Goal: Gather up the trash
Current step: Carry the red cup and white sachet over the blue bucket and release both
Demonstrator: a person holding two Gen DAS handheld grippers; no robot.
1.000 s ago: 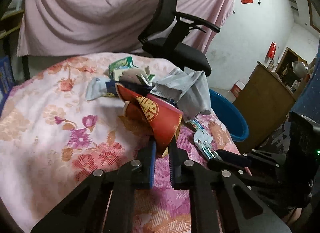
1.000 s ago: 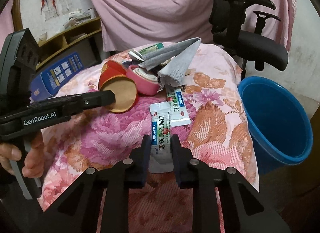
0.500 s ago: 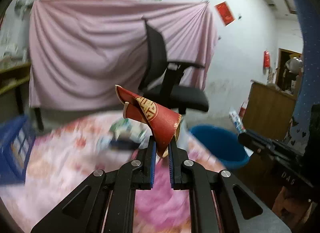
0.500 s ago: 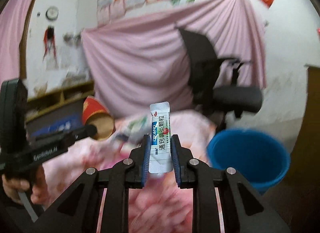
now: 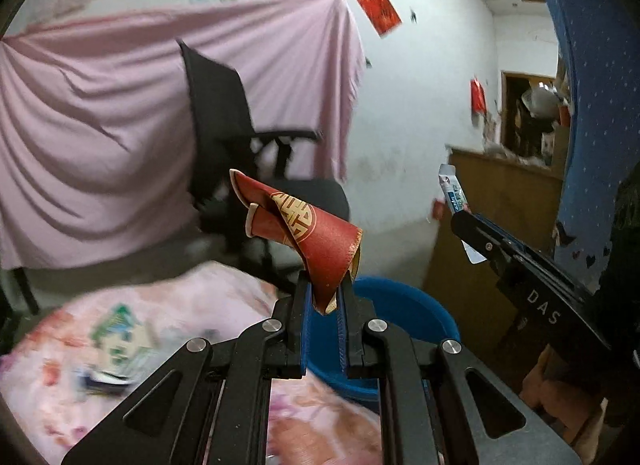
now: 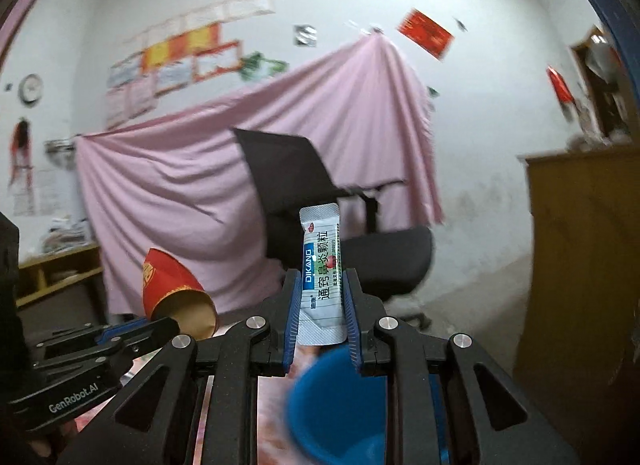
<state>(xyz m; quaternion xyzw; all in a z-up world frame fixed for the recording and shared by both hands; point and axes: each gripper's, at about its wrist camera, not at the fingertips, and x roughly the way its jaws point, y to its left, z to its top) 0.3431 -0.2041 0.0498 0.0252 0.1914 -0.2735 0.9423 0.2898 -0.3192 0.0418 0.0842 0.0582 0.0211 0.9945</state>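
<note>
My left gripper (image 5: 325, 297) is shut on a crushed red paper cup (image 5: 304, 229) with a gold emblem, held up in the air. The same cup (image 6: 176, 293) shows at the lower left of the right wrist view, at the tip of the left gripper (image 6: 160, 325). My right gripper (image 6: 322, 305) is shut on a white and blue medicine sachet (image 6: 322, 273) that stands upright between its pads. That sachet (image 5: 452, 193) also appears at the right of the left wrist view. A blue bucket (image 5: 404, 305) sits low just beyond both grippers; its rim (image 6: 340, 405) fills the bottom of the right wrist view.
A black office chair (image 5: 240, 153) stands behind, before a pink hanging sheet (image 5: 100, 125). A floral-covered table (image 5: 140, 337) with several scraps of litter lies at the lower left. A wooden cabinet (image 6: 580, 265) stands at the right.
Both grippers lifted off the floral table with their loads and swung right toward the blue bucket. The views tipped up from the tabletop to the room.
</note>
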